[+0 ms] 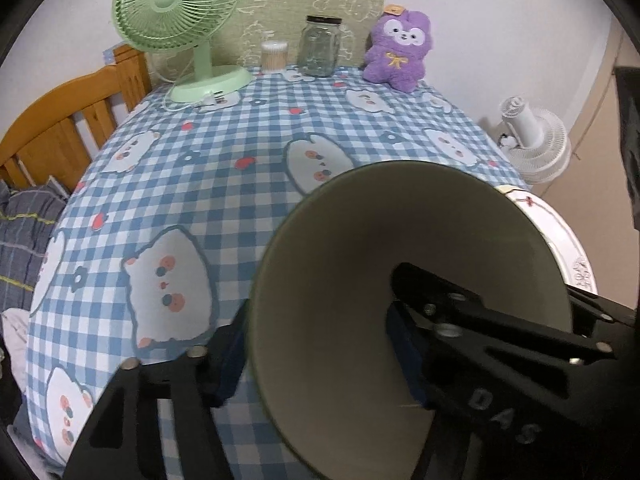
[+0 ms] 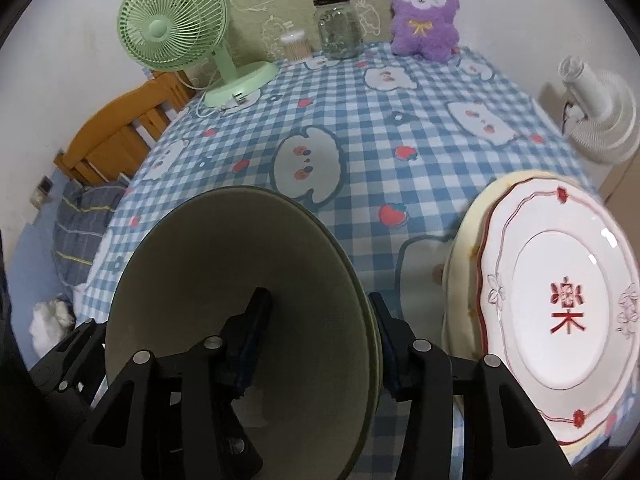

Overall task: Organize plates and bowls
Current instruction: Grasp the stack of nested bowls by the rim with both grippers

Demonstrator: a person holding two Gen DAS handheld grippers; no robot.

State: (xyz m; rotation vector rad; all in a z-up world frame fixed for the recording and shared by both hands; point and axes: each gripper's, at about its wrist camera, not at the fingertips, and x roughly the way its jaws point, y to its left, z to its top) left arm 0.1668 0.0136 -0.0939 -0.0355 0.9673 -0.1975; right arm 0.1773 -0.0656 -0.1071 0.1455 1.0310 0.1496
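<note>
A large olive-green bowl (image 1: 360, 280) fills the lower middle of the left wrist view. My left gripper (image 1: 320, 344) is shut on its left rim, one finger inside and one outside. The same bowl (image 2: 240, 280) shows in the right wrist view, where my right gripper (image 2: 320, 336) is shut on its right rim. Both grippers hold the bowl above the checked tablecloth (image 1: 240, 152). To the right, a white plate (image 2: 560, 300) with red trim and a red character lies on a cream plate (image 2: 460, 280). The white plate's edge (image 1: 568, 248) shows behind the bowl.
At the table's far edge stand a green desk fan (image 2: 176, 28), a cotton-swab tub (image 2: 295, 45), a glass jar (image 2: 338, 28) and a purple plush toy (image 2: 426, 16). A wooden chair (image 1: 72, 120) is at the left, a white floor fan (image 2: 596, 116) at the right.
</note>
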